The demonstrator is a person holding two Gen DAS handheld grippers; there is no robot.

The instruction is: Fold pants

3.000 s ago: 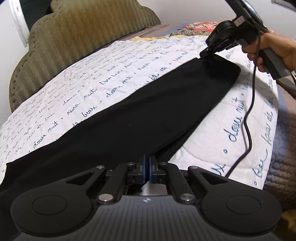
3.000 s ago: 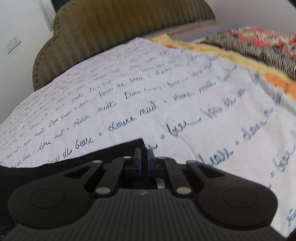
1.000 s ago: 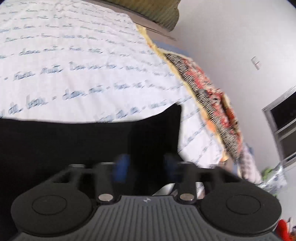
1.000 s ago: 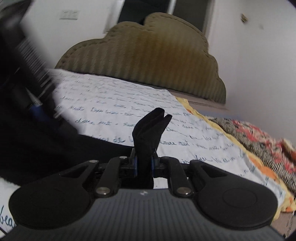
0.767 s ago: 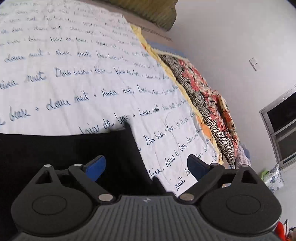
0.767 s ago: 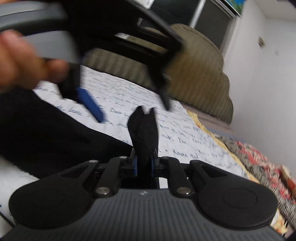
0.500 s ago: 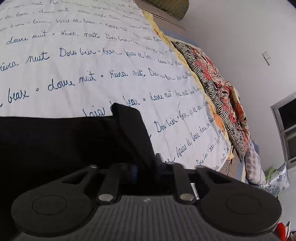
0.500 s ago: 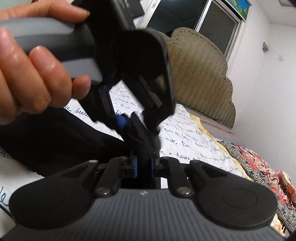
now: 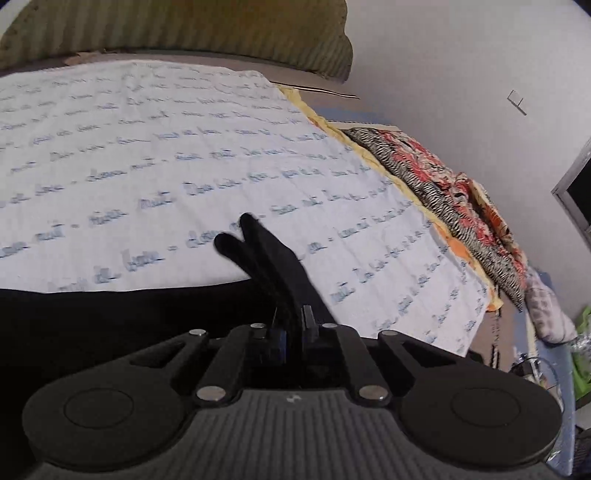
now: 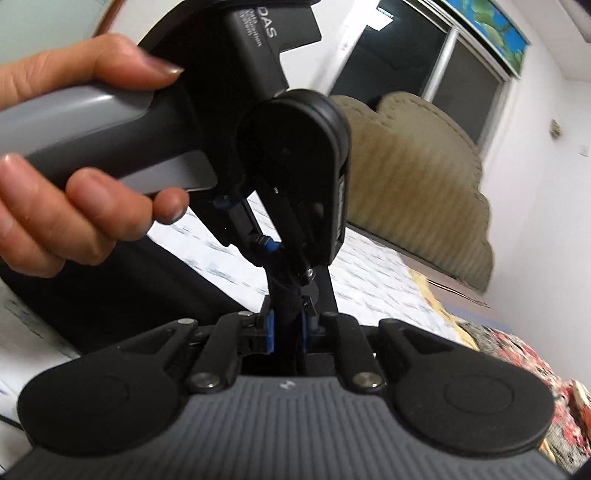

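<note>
The black pants [image 9: 110, 325] lie on a white quilt with blue script [image 9: 147, 166]. My left gripper [image 9: 290, 332] is shut on a corner of the pants, and two black cloth tips [image 9: 255, 240] stick up past its fingers. My right gripper [image 10: 286, 332] is shut on the same bunch of black cloth [image 10: 284, 295]. In the right wrist view the left gripper's body [image 10: 295, 166] and the hand holding it [image 10: 74, 206] fill the upper left, directly ahead and very close. The rest of the pants [image 10: 129, 280] hangs below.
An olive padded headboard [image 9: 184, 29] runs along the far end of the bed, also in the right wrist view [image 10: 424, 177]. A red and zebra-print blanket [image 9: 443, 192] lies along the right bed edge. A white wall [image 9: 461, 74] is to the right.
The left gripper let go of its end, opened, moved to the right gripper's corner and closed on it. Both grippers have lifted the cloth off the quilt.
</note>
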